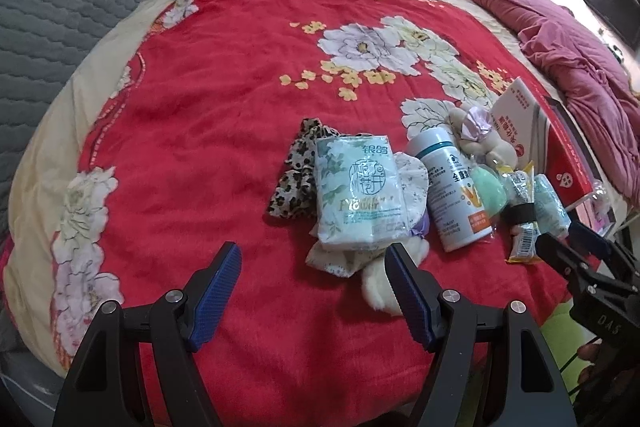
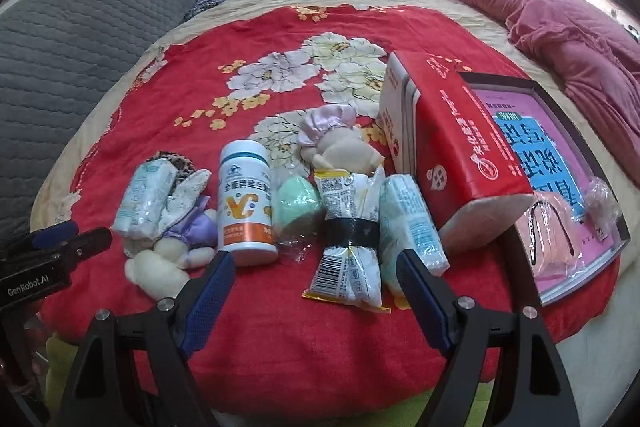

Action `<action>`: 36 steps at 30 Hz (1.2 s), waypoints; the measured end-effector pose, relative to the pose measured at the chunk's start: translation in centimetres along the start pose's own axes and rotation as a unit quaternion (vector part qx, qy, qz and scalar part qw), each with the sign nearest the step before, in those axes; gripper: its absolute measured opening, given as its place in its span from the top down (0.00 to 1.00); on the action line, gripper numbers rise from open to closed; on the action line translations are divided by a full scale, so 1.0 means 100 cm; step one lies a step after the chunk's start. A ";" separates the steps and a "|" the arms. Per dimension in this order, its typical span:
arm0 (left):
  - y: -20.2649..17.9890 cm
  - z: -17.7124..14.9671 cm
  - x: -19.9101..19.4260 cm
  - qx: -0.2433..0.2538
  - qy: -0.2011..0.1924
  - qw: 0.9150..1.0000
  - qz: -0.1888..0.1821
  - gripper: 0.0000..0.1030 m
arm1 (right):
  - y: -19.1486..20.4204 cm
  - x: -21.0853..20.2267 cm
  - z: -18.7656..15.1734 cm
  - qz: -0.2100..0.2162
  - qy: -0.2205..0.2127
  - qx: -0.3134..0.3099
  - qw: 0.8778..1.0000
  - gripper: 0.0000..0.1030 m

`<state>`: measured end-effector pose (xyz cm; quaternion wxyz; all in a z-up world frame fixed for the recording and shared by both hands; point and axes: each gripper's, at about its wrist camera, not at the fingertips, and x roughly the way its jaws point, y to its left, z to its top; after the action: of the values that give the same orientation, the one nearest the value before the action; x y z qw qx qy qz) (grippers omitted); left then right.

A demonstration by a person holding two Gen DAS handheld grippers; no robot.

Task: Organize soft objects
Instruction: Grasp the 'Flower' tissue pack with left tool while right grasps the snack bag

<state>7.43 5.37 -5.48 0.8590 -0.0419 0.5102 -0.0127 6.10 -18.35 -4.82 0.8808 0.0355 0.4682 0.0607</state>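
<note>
Soft objects — a pale-green plastic-wrapped tissue pack (image 1: pixel 354 195), a cream plush doll (image 2: pixel 160 267) and a mint-green sponge (image 2: pixel 298 207) — lie in a row near the bed's (image 1: pixel 180 115) front edge. Both tools, left (image 1: pixel 314 291) and right (image 2: pixel 316 301), gape wide above them — holding nothing.

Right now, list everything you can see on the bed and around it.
tissue packs: two, pale blue, row's ends
leopard cloth: one, under left pack
plush toys: two, cream, one front left, one behind
bottle: one, white, lying in the middle
sponge: one, mint, bagged
snack packet: one, white, black band
red box: one, right
book: one, pink and blue
left gripper: open
right gripper: open
</note>
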 end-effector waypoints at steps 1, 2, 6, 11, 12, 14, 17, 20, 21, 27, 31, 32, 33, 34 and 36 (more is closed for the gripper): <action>0.000 0.001 0.003 -0.002 0.001 1.000 -0.003 0.27 | -0.001 0.002 -0.001 0.000 0.001 0.002 1.000 0.20; 0.000 0.002 0.005 -0.004 0.002 1.000 -0.003 0.27 | -0.001 0.004 -0.001 0.000 0.003 0.003 1.000 0.20; 0.003 0.004 0.014 -0.015 0.011 1.000 -0.011 0.27 | -0.004 0.013 -0.002 -0.014 0.011 0.006 1.000 0.20; 0.000 0.009 0.016 -0.016 0.005 1.000 -0.019 0.27 | -0.006 0.019 -0.001 -0.019 0.011 0.005 1.000 0.20; -0.002 0.011 0.018 -0.015 0.005 1.000 -0.018 0.27 | -0.006 0.020 -0.001 -0.018 0.011 0.006 1.000 0.20; -0.005 0.016 0.020 -0.015 0.005 1.000 -0.022 0.27 | -0.007 0.022 0.000 -0.016 0.011 0.010 1.000 0.20; -0.012 0.023 0.023 -0.010 0.006 1.000 -0.021 0.27 | -0.008 0.021 -0.002 -0.014 0.010 0.014 1.000 0.20; -0.019 0.026 0.028 -0.004 0.010 1.000 -0.019 0.27 | -0.010 0.019 -0.004 -0.008 0.011 0.020 1.000 0.20; -0.021 0.027 0.030 -0.004 0.013 1.000 -0.015 0.27 | -0.010 0.019 -0.004 -0.007 0.011 0.021 1.000 0.20; -0.024 0.027 0.040 -0.001 0.023 1.000 -0.005 0.27 | -0.007 0.032 -0.001 -0.016 0.028 0.019 0.999 0.20; -0.022 0.027 0.043 -0.004 0.029 1.000 -0.002 0.27 | -0.001 0.045 -0.003 -0.042 0.043 0.023 0.998 0.23; -0.022 0.027 0.043 -0.004 0.029 1.000 -0.005 0.27 | -0.001 0.049 -0.003 -0.044 0.048 0.028 0.997 0.25; -0.021 0.027 0.044 -0.004 0.029 1.000 -0.007 0.27 | -0.001 0.054 -0.003 -0.049 0.051 0.035 0.997 0.28; -0.021 0.028 0.044 -0.007 0.028 1.000 -0.007 0.27 | -0.001 0.056 -0.003 -0.053 0.051 0.036 0.997 0.32; -0.022 0.029 0.046 -0.007 0.030 0.999 -0.008 0.27 | -0.001 0.062 -0.003 -0.063 0.050 0.034 0.996 0.39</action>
<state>12.18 3.05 -7.92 0.8428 -0.0519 0.5355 -0.0172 9.30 -17.53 -10.10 0.8564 0.0324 0.5152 -0.0087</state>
